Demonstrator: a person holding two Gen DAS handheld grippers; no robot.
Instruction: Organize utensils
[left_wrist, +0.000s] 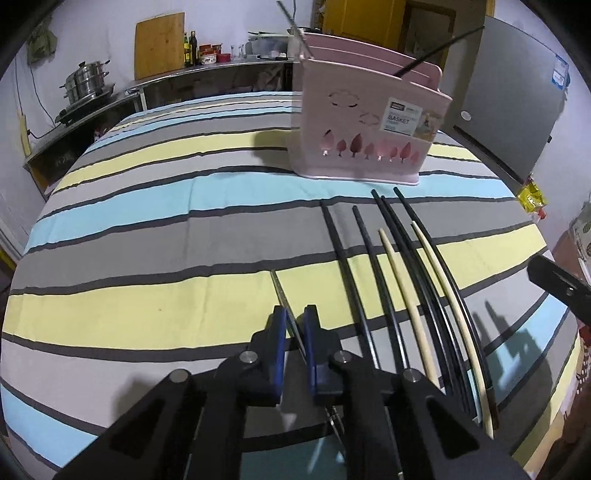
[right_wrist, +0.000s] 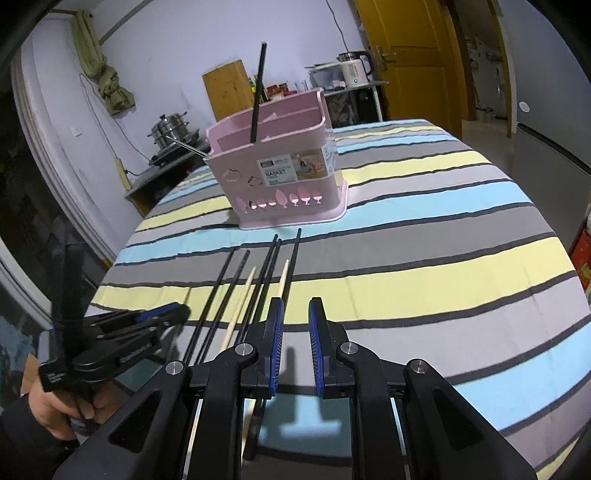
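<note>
Left gripper: jaws narrowed to a slim gap, with a thin metal chopstick lying between the blue pads. Whether the pads press on it cannot be told; the chopstick runs forward from between them across a yellow stripe of the tablecloth. In the right wrist view the same gripper shows from the side at lower left, held by a hand, its tip low over the cloth.

Right gripper: jaws partly open, a clear gap between the blue pads, nothing between them. It sits just to the right of the row of chopsticks.

Row of loose chopsticks, lying roughly parallel on the cloth and pointing toward the basket: five black chopsticks and two pale wooden chopsticks. The wooden ones lie interleaved among the black. In the right wrist view the black ones and wooden ones run down under the right gripper's left finger.

Pink basket, labelled BASKET, stands upright on the cloth just beyond the chopstick tips, divided into compartments. One black chopstick stands in it, and a metal chopstick leans out over its left rim; the exact compartments cannot be told.

Beyond the table: a counter with a steel pot, a wooden board against the wall, and bottles.
</note>
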